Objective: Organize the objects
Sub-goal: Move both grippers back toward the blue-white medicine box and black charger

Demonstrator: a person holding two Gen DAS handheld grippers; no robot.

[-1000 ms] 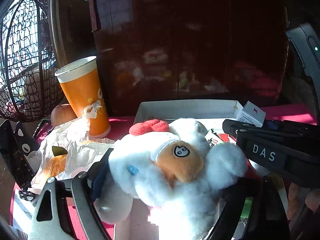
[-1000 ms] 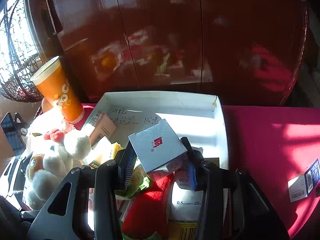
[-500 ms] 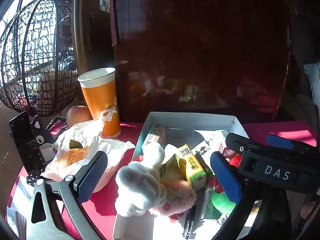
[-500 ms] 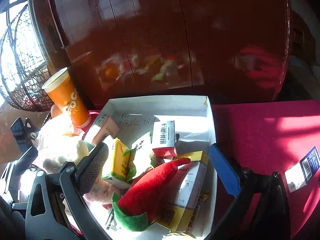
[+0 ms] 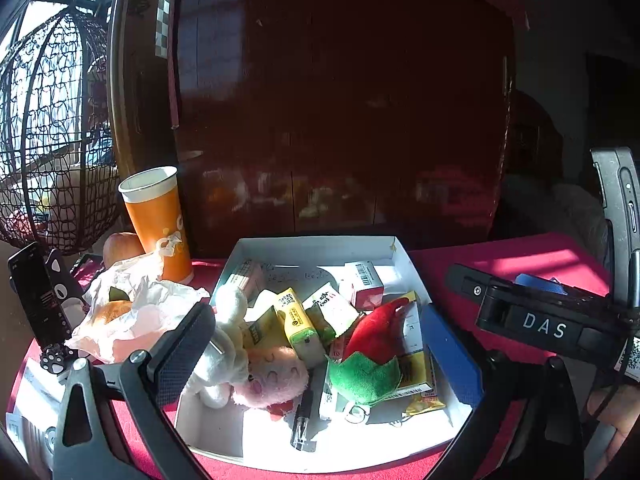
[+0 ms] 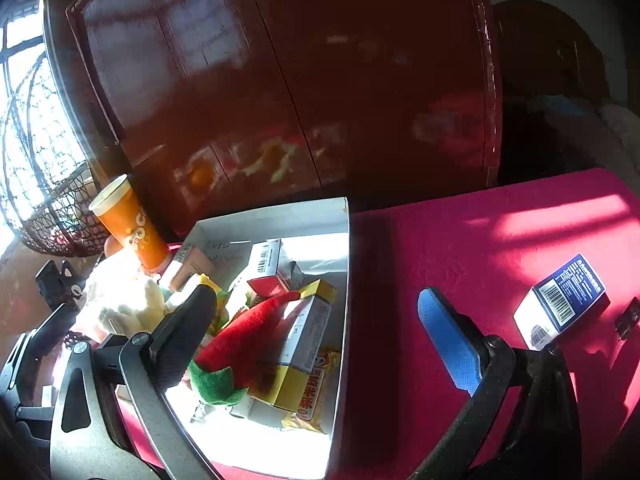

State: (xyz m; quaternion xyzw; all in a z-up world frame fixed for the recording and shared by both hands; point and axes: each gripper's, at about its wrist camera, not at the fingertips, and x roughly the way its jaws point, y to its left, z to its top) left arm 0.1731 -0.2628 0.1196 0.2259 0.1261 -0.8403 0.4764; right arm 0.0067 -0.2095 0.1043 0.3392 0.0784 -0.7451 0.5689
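Dark red wooden cabinet (image 5: 340, 120) fills the background, red table (image 6: 480, 248) in front of it. White box (image 5: 320, 246) sits on the table, open top, packed with items. Wire basket (image 5: 48, 140) at far left, off the table edge.

Left gripper (image 5: 316, 344): jaws spread wide, nothing between the pads, hovering over the box's near side. Right gripper (image 6: 320, 336): also spread wide and empty, straddling the box's right wall, blue pad out over bare table.

Orange paper cup (image 5: 154, 220) stands upright just left of the box; crumpled white wrapper (image 5: 132, 312) with a bun in front of it, round fruit (image 5: 120, 242) behind.

In the box: white and pink plush toy (image 5: 248, 356) at left, red plush chili with green cap (image 5: 368, 348) lying across flat cartons at right, yellow juice carton (image 5: 298, 324) in the middle, small red-and-white box (image 5: 362, 284) toward the back, black pen (image 5: 302, 416) on the floor at front.

1 blue-and-white box (image 6: 560, 300) lies alone on the table, well apart to the right of the white box.
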